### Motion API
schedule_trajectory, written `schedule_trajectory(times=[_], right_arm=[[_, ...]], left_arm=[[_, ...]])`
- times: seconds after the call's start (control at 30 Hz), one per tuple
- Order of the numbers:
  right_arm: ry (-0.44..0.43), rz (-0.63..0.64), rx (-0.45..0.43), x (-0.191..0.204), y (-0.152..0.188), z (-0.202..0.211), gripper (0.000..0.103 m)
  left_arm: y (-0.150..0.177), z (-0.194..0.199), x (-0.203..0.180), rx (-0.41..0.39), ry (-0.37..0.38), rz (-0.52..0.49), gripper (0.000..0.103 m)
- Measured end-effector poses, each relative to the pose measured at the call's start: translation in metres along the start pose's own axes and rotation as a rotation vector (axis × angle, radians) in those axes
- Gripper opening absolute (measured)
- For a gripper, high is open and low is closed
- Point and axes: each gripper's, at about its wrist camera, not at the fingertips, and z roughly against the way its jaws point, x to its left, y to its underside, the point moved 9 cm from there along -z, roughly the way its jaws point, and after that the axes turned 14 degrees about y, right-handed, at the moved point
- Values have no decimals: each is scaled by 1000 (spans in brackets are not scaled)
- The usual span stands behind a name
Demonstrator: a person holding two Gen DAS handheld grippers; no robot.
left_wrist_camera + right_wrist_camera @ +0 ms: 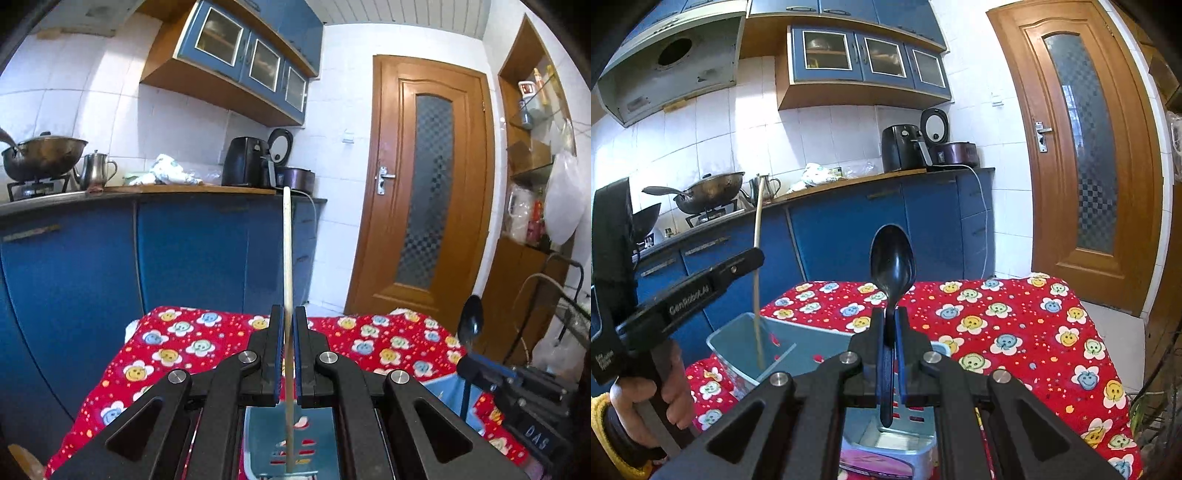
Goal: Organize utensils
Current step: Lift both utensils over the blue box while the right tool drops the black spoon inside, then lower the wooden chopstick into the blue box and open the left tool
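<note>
Slim wooden chopstick (287,258) pinched upright in left gripper (289,354), glossy black spoon (892,266) (oval bowl) in right gripper (891,354)

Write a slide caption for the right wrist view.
Right tool holds a black spoon above the blue utensil holder.

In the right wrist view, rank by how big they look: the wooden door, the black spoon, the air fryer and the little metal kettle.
Largest to smallest as they appear:
1. wooden door
2. black spoon, though it is close to the camera, so it looks oversized
3. air fryer
4. metal kettle
</note>
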Motion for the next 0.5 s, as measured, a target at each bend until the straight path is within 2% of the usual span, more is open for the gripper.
schedule_trajectory(times=[0.43, 0.5], right_arm=[[1, 0, 41, -1, 12, -2, 7], [-1, -8, 56, -2, 14, -1, 8]], left_arm=[[25, 1, -7, 65, 31, 2, 5], [26, 3, -6, 73, 36, 15, 7]])
